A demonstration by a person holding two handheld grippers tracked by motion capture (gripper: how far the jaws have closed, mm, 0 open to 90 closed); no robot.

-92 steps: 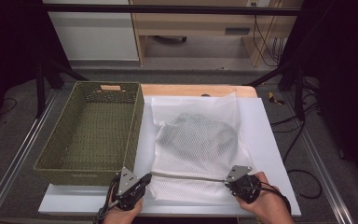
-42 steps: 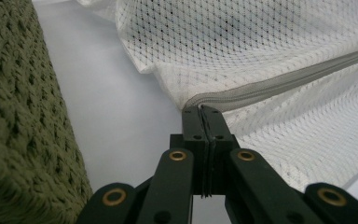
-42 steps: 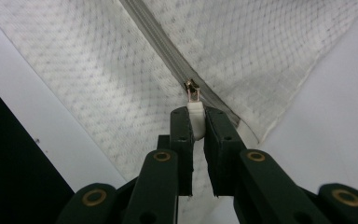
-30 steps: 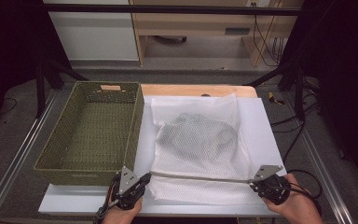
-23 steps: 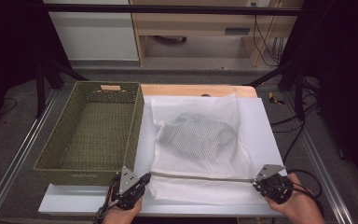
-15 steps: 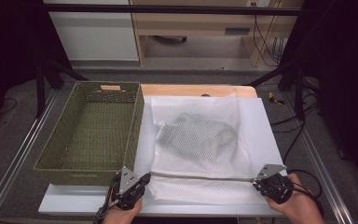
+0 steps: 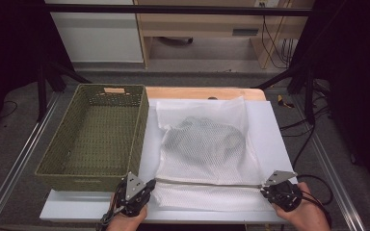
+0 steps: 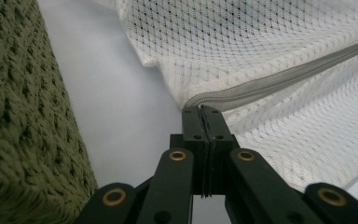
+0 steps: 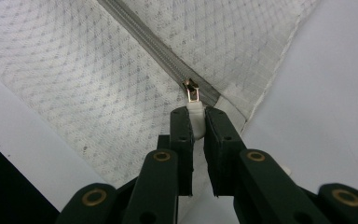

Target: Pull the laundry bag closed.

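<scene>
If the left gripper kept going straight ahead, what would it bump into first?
The left gripper is shut on the corner of the mesh bag, at the zipper end. Straight on, it would probably push into that bag first.

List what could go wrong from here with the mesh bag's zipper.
The right gripper pinches only the small white pull tab near the zipper's end; it could slip out. The left gripper clamps just the mesh bag's corner, so more tension might tear the mesh or drag the bag across the table.

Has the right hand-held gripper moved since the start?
Yes. The right hand-held gripper has slid rightward, away from the green basket, pulling the zipper tab along.
</scene>
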